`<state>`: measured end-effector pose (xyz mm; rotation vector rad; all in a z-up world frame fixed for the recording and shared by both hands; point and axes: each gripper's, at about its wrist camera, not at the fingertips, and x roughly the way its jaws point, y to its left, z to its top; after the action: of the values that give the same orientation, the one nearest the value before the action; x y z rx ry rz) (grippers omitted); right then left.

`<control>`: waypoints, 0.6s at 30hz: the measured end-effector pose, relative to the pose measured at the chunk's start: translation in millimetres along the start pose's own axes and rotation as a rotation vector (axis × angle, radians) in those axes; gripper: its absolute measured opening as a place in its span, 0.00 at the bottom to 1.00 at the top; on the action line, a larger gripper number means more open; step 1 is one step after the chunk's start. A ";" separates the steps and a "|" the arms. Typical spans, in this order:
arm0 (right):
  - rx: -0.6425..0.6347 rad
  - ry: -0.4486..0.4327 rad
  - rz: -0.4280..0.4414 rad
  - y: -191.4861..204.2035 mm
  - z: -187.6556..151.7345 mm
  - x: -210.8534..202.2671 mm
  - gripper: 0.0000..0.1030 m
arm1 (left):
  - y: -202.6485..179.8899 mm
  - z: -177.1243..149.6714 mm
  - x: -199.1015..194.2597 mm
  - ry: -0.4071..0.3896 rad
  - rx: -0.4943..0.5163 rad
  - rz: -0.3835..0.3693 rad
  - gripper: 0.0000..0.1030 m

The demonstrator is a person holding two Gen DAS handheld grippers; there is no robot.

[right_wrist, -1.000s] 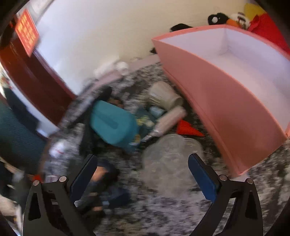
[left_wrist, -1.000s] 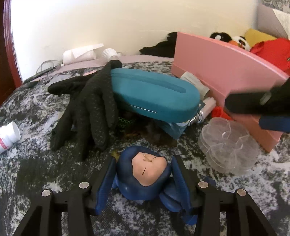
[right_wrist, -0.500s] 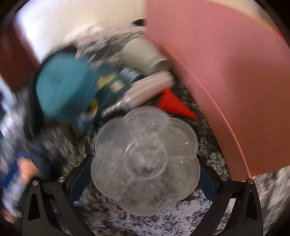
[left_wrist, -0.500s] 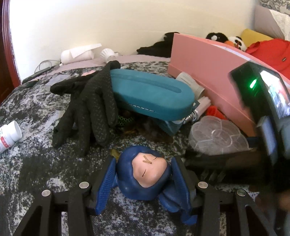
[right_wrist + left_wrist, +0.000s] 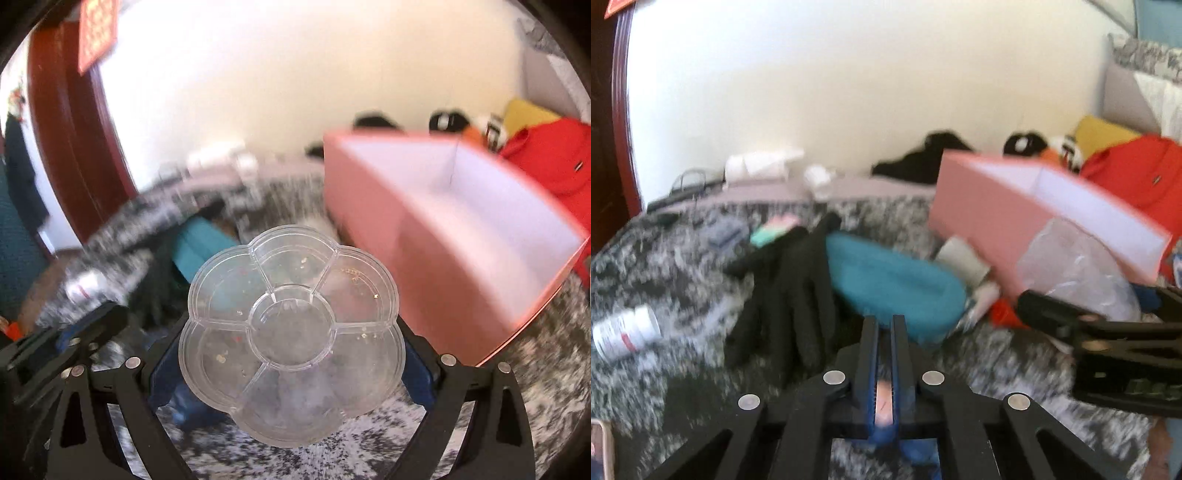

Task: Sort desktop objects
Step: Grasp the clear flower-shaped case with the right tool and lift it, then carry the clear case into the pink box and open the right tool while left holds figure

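Observation:
My left gripper [image 5: 884, 322] is shut on a blue doll [image 5: 884, 402]; its pale face shows squeezed between the blue pads, and the view is blurred. My right gripper [image 5: 290, 363] is shut on a clear flower-shaped compartment tray [image 5: 291, 321], held up off the bedspread to the left of the open pink box [image 5: 443, 258]. In the left wrist view the clear tray [image 5: 1075, 269] and the right gripper [image 5: 1108, 332] hang in front of the pink box [image 5: 997, 218]. The left gripper's body [image 5: 74, 339] shows at the lower left of the right wrist view.
A teal case [image 5: 894, 284], a black glove [image 5: 790, 288] and a white pill bottle [image 5: 626, 332] lie on the grey patterned bedspread [image 5: 683, 369]. A grey cup [image 5: 964, 258] and a red scrap [image 5: 1004, 314] sit beside the box. Red clothing [image 5: 1137, 177] lies behind.
My left gripper has shut on the doll and risen with it. The right gripper came down around the clear tray, shut on it and lifted it toward the pink box.

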<state>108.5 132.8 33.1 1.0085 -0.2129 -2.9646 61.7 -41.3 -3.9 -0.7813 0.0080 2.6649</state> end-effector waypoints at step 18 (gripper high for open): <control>0.079 -0.039 0.052 -36.6 12.1 -29.4 0.95 | -27.7 -29.6 29.1 0.078 0.068 0.048 1.00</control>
<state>126.0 171.9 55.8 0.9376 -0.3539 -2.9526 63.9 -8.7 -41.5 -0.8726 0.1387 2.6616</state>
